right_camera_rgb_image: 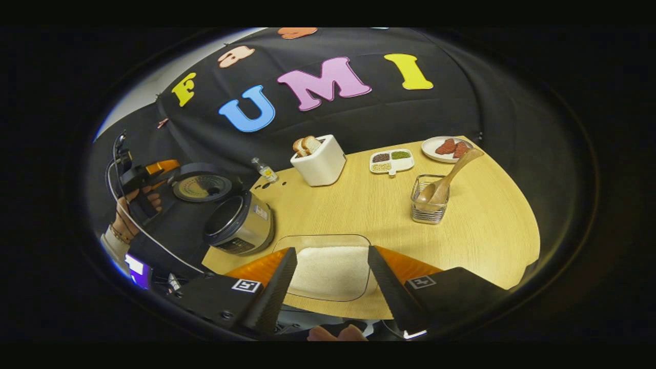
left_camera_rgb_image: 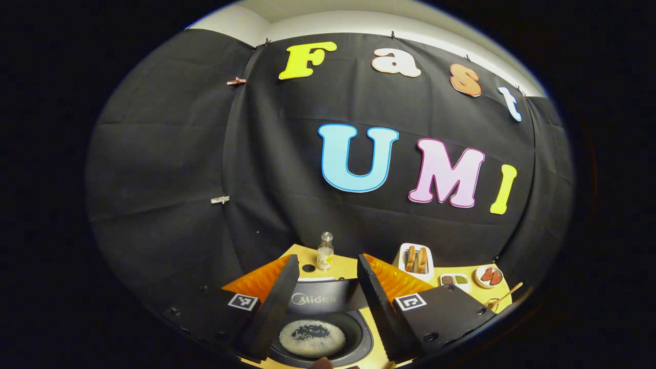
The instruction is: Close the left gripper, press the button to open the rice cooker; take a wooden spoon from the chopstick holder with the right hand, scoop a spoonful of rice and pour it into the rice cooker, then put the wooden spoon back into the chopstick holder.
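Note:
The rice cooker (right_camera_rgb_image: 241, 225) stands at the table's left edge with its lid (right_camera_rgb_image: 202, 187) swung up. From the left gripper view I look down into its inner pot (left_camera_rgb_image: 359, 333), which holds a pale layer of rice (left_camera_rgb_image: 312, 338). My left gripper (left_camera_rgb_image: 328, 259) hangs open above the pot, held by a hand (right_camera_rgb_image: 123, 215). My right gripper (right_camera_rgb_image: 331, 249) is open and empty over a clear tray of rice (right_camera_rgb_image: 330, 271) at the table's near edge. The wooden spoon (right_camera_rgb_image: 451, 171) leans in the wire chopstick holder (right_camera_rgb_image: 429, 207), to the right of that gripper.
A white toaster (right_camera_rgb_image: 320, 159) with bread, a small bottle (right_camera_rgb_image: 265, 170), a divided dish of seeds (right_camera_rgb_image: 392, 160) and a plate of red pieces (right_camera_rgb_image: 446, 148) line the back of the wooden table (right_camera_rgb_image: 492, 230). Black cloth walls close the booth.

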Tool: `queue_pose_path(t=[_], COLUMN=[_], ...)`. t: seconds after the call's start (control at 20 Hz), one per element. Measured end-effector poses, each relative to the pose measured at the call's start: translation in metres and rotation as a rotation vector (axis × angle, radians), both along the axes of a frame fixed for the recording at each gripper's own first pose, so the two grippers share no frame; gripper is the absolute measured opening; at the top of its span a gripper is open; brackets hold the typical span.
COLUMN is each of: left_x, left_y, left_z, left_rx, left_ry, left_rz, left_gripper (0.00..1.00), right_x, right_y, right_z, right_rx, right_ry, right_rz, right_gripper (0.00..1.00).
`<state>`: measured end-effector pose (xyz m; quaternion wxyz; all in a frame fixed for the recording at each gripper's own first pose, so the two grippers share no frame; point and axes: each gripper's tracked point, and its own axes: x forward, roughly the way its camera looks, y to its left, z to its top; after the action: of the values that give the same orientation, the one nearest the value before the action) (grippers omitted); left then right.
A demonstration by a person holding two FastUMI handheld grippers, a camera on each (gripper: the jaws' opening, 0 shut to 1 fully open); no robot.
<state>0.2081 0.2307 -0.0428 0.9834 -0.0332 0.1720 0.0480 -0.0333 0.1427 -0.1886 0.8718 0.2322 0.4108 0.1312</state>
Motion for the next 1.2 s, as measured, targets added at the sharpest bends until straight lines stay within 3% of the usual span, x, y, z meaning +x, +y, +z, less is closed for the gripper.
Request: queue_pose_path(t=[0.35,0.55,0.9,1.2], left_x=[-0.067,-0.096,-0.107,-0.112], left_y=[-0.017,-0.017,-0.022,-0.022], left_z=[-0.069,-0.119,-0.156,-0.173], left_rx=[-0.026,-0.134,0.012,0.008], left_ry=[0.127,0.199,0.246,0.274], left_rz=[0.001,0.032,-0.002,0.016], left_gripper=[0.82,0.82,0.81,0.81], right_x=[-0.001,-0.002,-0.005,-0.005], right_y=[-0.005,-0.002,0.005,0.014], right_z=[-0.005,-0.005,-0.01,-0.012], right_rx=[0.01,0.003,0.0,-0.001], right_ry=[0.019,0.018,0.031,0.036], right_rz=[-0.022,-0.01,0.004,0.019], right_gripper=[0.88,0.88,0.88,0.88])
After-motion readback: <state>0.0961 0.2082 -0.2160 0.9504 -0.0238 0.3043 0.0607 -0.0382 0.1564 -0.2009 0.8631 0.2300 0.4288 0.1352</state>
